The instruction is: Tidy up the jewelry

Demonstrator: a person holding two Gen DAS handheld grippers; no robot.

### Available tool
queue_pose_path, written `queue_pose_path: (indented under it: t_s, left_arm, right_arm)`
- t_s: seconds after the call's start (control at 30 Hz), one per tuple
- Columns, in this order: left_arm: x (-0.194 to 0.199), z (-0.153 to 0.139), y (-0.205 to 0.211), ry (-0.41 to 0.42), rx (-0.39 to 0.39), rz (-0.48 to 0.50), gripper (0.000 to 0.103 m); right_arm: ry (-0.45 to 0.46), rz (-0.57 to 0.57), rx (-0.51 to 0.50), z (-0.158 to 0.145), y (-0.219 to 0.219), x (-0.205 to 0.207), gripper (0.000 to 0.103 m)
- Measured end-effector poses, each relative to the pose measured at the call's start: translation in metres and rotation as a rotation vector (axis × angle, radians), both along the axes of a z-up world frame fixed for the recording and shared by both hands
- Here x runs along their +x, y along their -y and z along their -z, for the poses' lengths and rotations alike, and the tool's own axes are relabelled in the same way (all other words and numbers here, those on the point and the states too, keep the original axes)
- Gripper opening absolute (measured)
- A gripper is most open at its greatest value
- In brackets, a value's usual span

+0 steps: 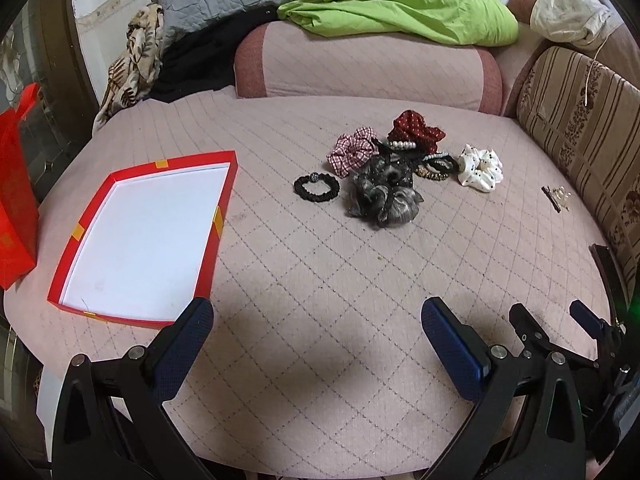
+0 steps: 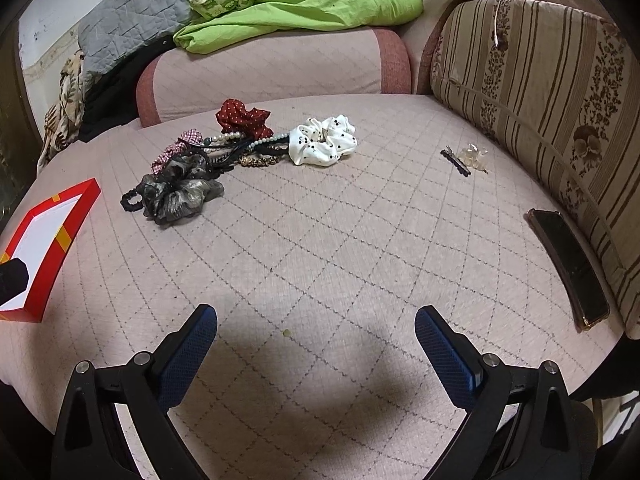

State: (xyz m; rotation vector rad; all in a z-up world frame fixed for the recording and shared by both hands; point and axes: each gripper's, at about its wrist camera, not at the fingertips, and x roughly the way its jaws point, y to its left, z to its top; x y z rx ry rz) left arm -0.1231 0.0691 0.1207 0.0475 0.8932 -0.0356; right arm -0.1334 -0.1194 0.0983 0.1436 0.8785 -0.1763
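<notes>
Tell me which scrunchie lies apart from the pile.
The white scrunchie with black dots, at the right end; the red, checked and grey ones bunch together.

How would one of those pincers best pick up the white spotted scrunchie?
Pinch one side of the white scrunchie's puffy fabric ring, coming down from above on its right, outer edge. It lies flat on the sofa cover, and that side is free of the beads and dark bands crowding its left. The right gripper, open, is nearer.
</notes>
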Motion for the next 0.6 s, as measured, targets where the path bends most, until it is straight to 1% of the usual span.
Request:
queue_pose_path:
  t_s: [0.13,0.6]
  left_arm:
    - [0.0019,0.004,-0.0008,-0.022,-0.001,0.002,0.103]
    - [0.0028,0.01,-0.0053,-0.054,-0.024,0.001,0.103]
  right_arm:
    - [-0.002,-0.001,-0.005,0.0,-0.0009,0.0002,0.101]
    - [-0.006,-0.017,-0.024,0.0013,-0.0055,-0.0014,0.101]
